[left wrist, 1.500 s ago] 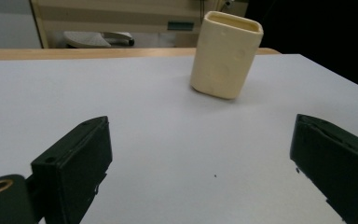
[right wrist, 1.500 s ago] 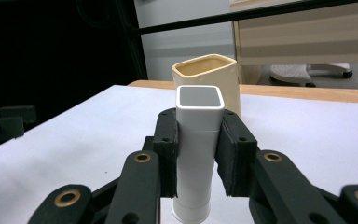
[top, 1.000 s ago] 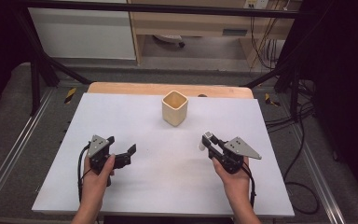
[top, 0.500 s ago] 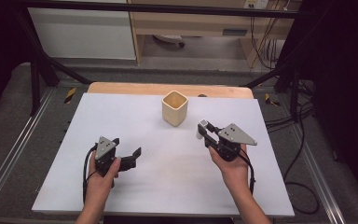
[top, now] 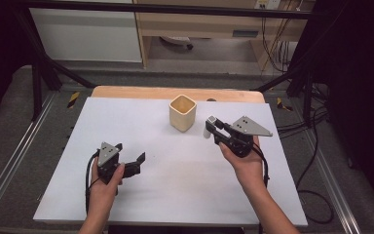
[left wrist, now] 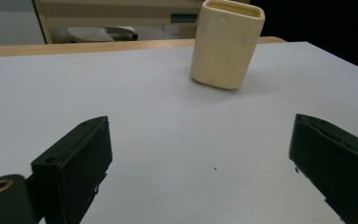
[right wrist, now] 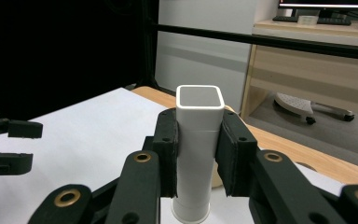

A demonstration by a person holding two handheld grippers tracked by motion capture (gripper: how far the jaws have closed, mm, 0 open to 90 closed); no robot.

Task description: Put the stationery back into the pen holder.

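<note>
A cream square cup (top: 182, 112) stands upright at the far middle of the white tabletop (top: 175, 185). My right gripper (top: 211, 125) is just right of the cup, shut on a white square tube (top: 207, 128). In the right gripper view the white tube (right wrist: 199, 140) stands upright between the two pads, its open end on top. My left gripper (top: 130, 152) rests low at the near left with its jaws wide apart and nothing between them. In the left gripper view the cream cup (left wrist: 226, 44) stands ahead, slightly to the right.
A wooden strip (top: 141, 91) borders the far side of the white top. Black frame bars (top: 44, 68) run at the far left and right. Cables (top: 316, 146) hang off the right side. A chair base (top: 175, 43) sits on the floor beyond.
My right gripper has carried the white tube forward and left, closer to the cup. My left gripper has shifted a little to the right, still open.
</note>
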